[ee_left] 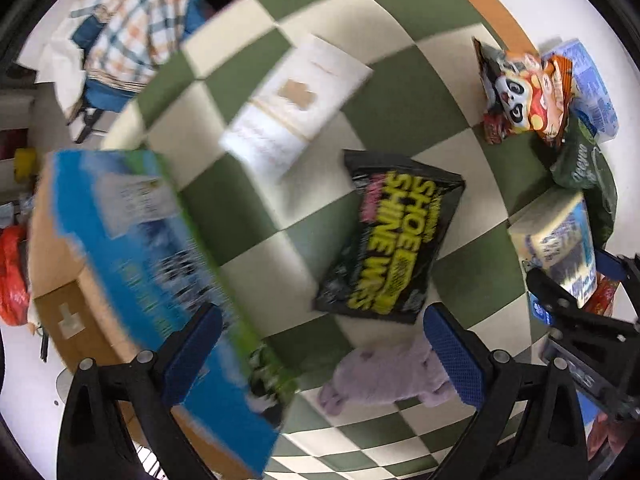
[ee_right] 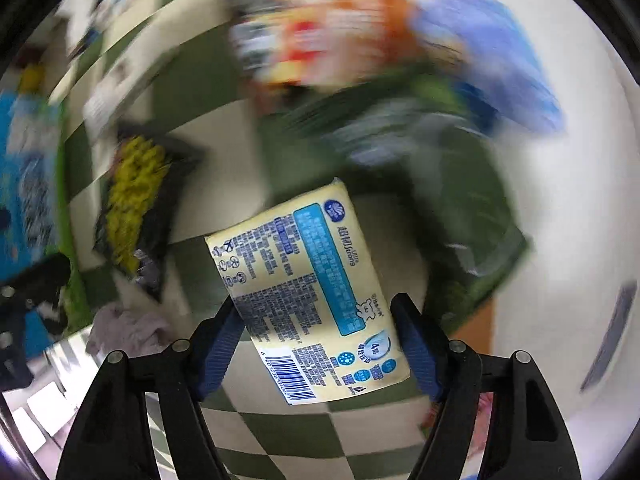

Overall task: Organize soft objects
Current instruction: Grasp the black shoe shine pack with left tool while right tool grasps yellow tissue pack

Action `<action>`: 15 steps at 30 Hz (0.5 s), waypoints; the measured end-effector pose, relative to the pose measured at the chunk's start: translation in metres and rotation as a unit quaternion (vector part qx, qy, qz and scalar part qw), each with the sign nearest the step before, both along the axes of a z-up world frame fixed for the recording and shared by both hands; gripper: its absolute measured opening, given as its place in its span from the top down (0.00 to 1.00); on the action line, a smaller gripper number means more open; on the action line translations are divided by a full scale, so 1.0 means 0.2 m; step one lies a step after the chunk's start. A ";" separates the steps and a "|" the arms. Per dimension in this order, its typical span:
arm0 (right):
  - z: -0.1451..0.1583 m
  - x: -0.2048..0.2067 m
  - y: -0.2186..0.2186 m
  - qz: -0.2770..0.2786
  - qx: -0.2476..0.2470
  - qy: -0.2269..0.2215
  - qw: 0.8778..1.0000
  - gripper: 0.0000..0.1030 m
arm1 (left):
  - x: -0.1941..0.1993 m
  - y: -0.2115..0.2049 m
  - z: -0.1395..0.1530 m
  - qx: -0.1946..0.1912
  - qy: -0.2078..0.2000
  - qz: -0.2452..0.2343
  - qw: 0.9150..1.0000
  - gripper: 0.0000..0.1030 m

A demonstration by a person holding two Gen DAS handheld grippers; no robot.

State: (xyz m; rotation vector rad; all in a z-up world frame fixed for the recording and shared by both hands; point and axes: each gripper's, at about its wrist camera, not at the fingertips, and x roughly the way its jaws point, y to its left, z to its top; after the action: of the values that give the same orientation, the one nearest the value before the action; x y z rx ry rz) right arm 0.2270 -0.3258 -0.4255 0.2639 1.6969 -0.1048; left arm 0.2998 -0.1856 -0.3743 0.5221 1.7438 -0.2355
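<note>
Right wrist view: right gripper (ee_right: 316,344) clamped on tissue pack (ee_right: 308,292), both pads against its long sides, pack lifted off checkered cloth (ee_right: 280,432). Background heavily smeared, so fast swing likely under way. Risk: soft pack squashes and slides out between pads, grip sits near barcode end only, far end hangs free toward 12 o'clock. Could also clip green bag (ee_right: 460,240) at 2 o'clock or smear into snack pile at 12 o'clock; too blurred to judge clearance.

Left wrist view: left gripper (ee_left: 320,356) spread wide, nothing pinched between pads. Blue-green box (ee_left: 160,260) lies against left finger (ee_left: 192,356) at 8 o'clock, touching or overlapping, cannot tell whether carried or just brushed. Risk: box tips off cardboard carton (ee_left: 64,292) edge if finger drags it. Purple plush toy (ee_left: 384,376) at 5 o'clock just beside right finger, easy to snag by accident. Black wipes pouch (ee_left: 392,236) flat at centre, white envelope (ee_left: 300,100) at 12 o'clock, panda snack bag (ee_left: 520,96) and blue pack (ee_left: 592,88) at 2 o'clock. Right gripper with same tissue pack visible at 3 o'clock, close; collision between the two tools plausible if both converge on centre.
</note>
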 end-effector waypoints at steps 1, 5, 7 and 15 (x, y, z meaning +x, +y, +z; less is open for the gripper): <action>-0.01 -0.02 -0.03 -0.014 0.007 -0.004 1.000 0.26 | 0.00 -0.02 -0.03 0.000 0.009 0.000 1.000 0.00; -0.05 -0.07 -0.07 -0.035 0.038 -0.003 0.999 0.26 | 0.02 -0.08 -0.16 0.007 0.026 -0.003 1.000 0.00; -0.07 -0.09 -0.08 -0.033 0.038 -0.004 0.999 0.25 | 0.03 -0.11 -0.20 0.010 0.032 -0.002 0.999 0.00; -0.10 -0.05 -0.09 -0.030 0.029 0.009 0.999 0.25 | -0.03 -0.15 -0.30 0.007 0.047 -0.024 0.999 0.31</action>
State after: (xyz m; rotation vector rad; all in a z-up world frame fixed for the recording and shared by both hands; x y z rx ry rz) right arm 0.2171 -0.3439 -0.4454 0.3578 1.7123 -0.1020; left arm 0.2942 -0.2151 -0.4350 0.5722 1.8262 -0.2863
